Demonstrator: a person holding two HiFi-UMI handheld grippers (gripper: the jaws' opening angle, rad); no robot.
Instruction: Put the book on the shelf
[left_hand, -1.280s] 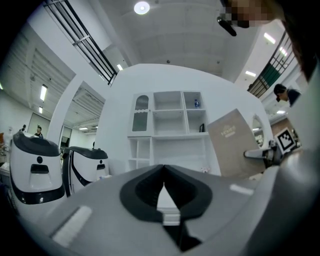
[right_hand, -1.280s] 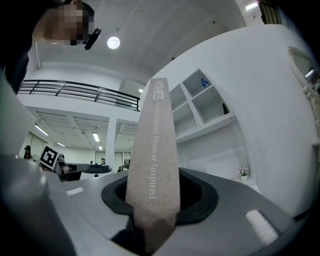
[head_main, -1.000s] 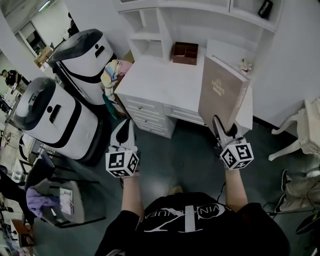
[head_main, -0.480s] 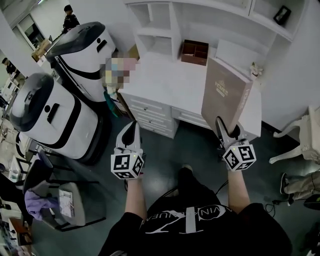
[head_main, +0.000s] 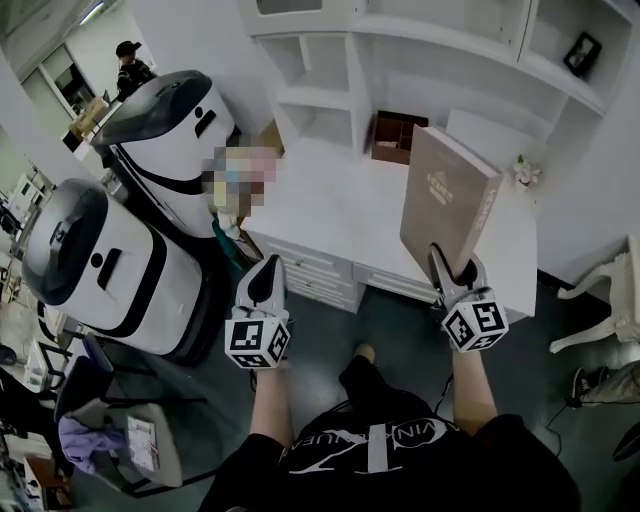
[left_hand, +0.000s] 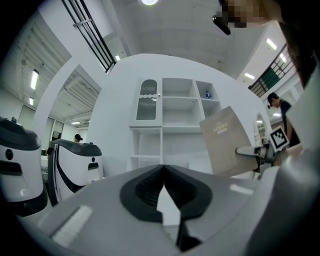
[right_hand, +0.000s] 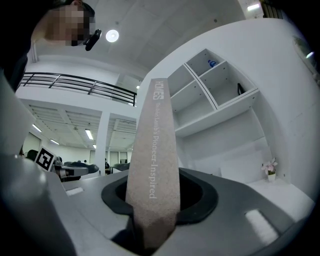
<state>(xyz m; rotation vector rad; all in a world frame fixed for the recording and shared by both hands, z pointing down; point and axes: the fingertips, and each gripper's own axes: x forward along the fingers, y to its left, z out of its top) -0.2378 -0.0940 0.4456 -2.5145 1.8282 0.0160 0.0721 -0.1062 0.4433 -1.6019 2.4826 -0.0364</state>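
Now held: the book stands clamped by its lower end in the right tool, whose jaws are closed on it.
Book axis: the long axis runs upright, tipped slightly away from the person, with the top end towards the shelf.
Book facing: in the head view the broad cover faces left and the narrow spine sits along the right edge.
Book place: it is in the air above the front right part of the white worktop, apart from the shelf.
Left tool: the jaws are closed tip to tip with nothing between them, and it is low in front of the worktop's drawers.
Right gripper view only: the spine fills the middle, its lettering running lengthwise, and the black pads press on both sides of it.
Left gripper view only: the book's cover shows side-on at right, in front of the shelf compartments.
Head view only: a brown box sits at the back of the worktop, and two white machines stand on the floor at left.
Shared detail: a small flower at the worktop's right end also shows in the right gripper view.
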